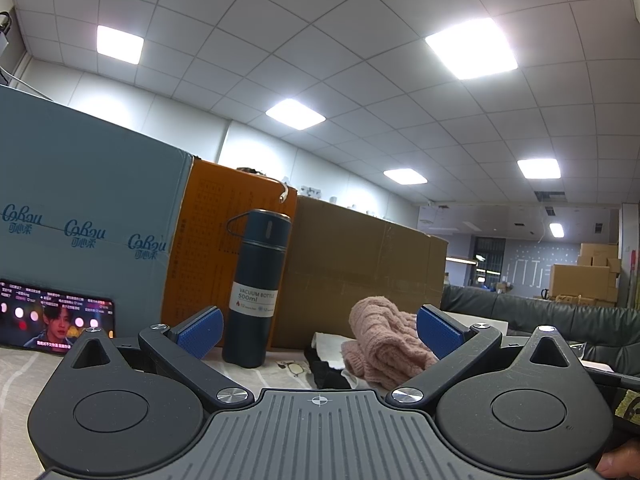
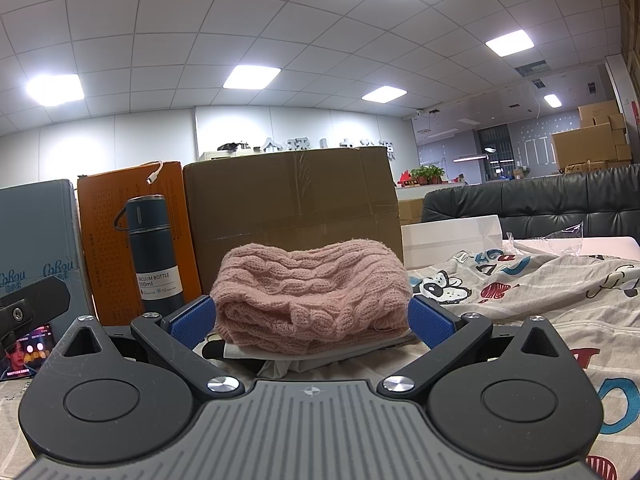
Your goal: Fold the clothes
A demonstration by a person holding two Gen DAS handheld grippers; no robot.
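Observation:
A folded pink cable-knit sweater (image 2: pixel 312 292) lies on top of a small stack of white and black folded clothes (image 2: pixel 280 354) on the patterned sheet. My right gripper (image 2: pixel 312 318) is open, low over the sheet, its blue pads (image 2: pixel 192 320) on either side of the stack's near edge, empty. In the left wrist view the same pink sweater (image 1: pixel 384 344) sits ahead and to the right, with a black garment (image 1: pixel 328 372) beside it. My left gripper (image 1: pixel 320 330) is open and empty, short of the clothes.
A dark blue vacuum bottle (image 1: pixel 258 288) stands left of the stack. Behind it are a blue-grey box (image 1: pixel 80 216), an orange box (image 1: pixel 208 248) and a brown carton (image 2: pixel 292 208). A phone (image 1: pixel 52 314) plays video at left. A cartoon-print sheet (image 2: pixel 540 292) spreads right; a black sofa (image 2: pixel 560 200) stands behind.

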